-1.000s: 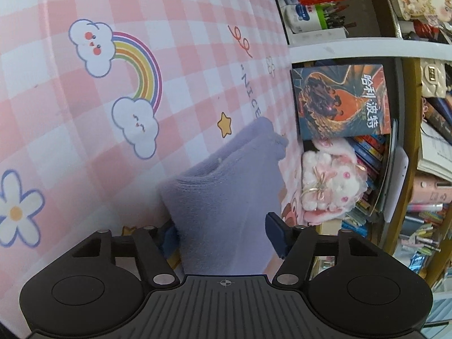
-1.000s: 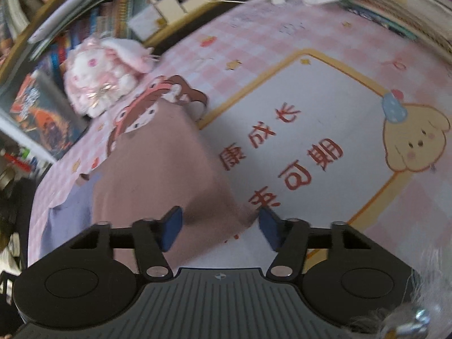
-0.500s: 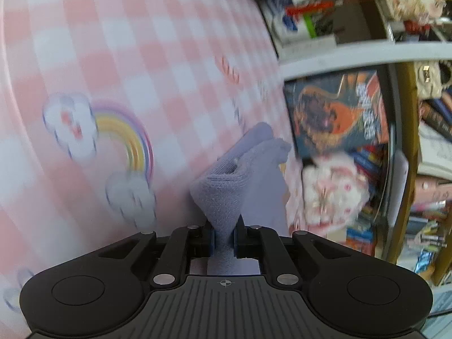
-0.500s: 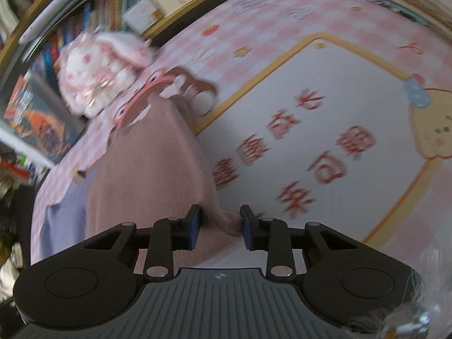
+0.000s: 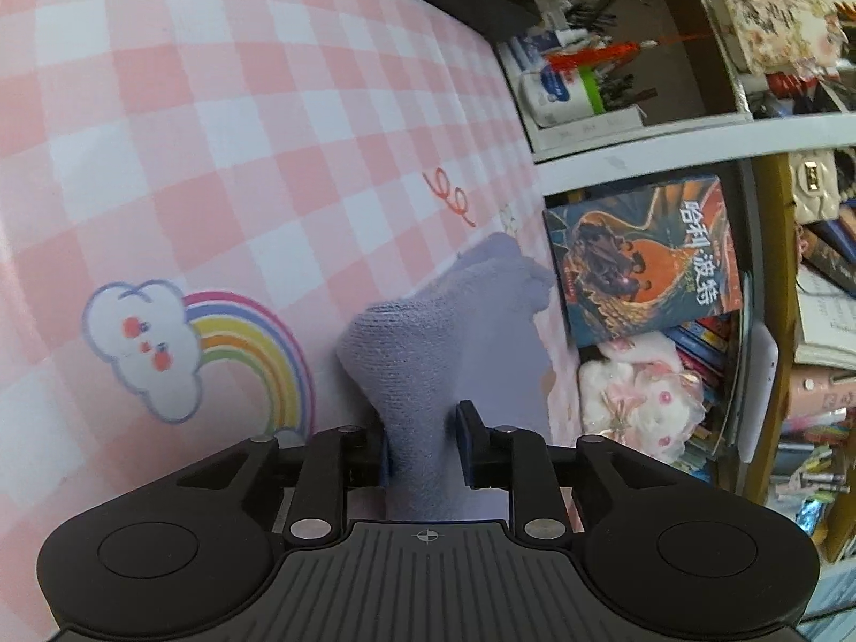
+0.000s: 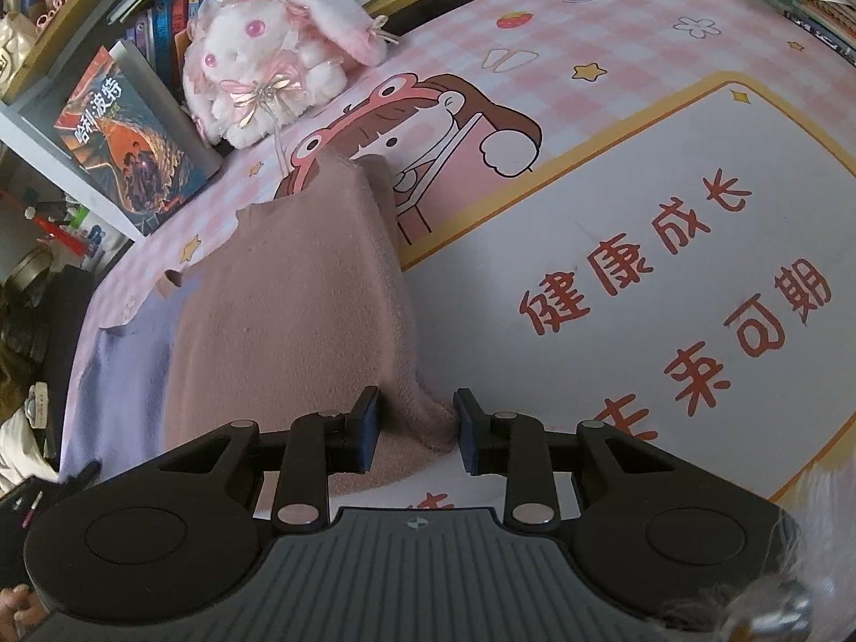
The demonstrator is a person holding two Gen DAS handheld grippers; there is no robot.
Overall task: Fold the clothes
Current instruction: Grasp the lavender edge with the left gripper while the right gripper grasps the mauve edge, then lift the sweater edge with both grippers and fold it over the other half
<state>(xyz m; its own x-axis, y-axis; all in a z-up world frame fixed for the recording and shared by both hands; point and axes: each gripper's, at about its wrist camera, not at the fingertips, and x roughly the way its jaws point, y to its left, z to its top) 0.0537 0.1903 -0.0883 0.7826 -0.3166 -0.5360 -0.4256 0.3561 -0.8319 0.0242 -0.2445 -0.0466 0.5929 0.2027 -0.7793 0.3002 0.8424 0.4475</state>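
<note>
a pink checked mat (image 5: 224, 123) printed with a rainbow (image 5: 251, 337) covers the table, ringed by crowded bookshelves (image 5: 802, 321) and a plush rabbit (image 6: 267, 59). the garment (image 6: 289, 294), pink over lilac, lies flat. the left gripper (image 5: 422, 446) and right gripper (image 6: 417, 428), clamped half a second ago, now stand parted, loosely straddling its edge.

Mat (image 5: 224, 123) — pink-and-white check, printed with a white cloud and a pink/yellow/green/purple rainbow (image 5: 251, 342). Cloth (image 6: 299, 289): dusty pink one side, lavender the other. Red characters (image 6: 679, 310) on a white, yellow-bordered panel. Plush rabbit (image 6: 267, 53) — white and pink.
</note>
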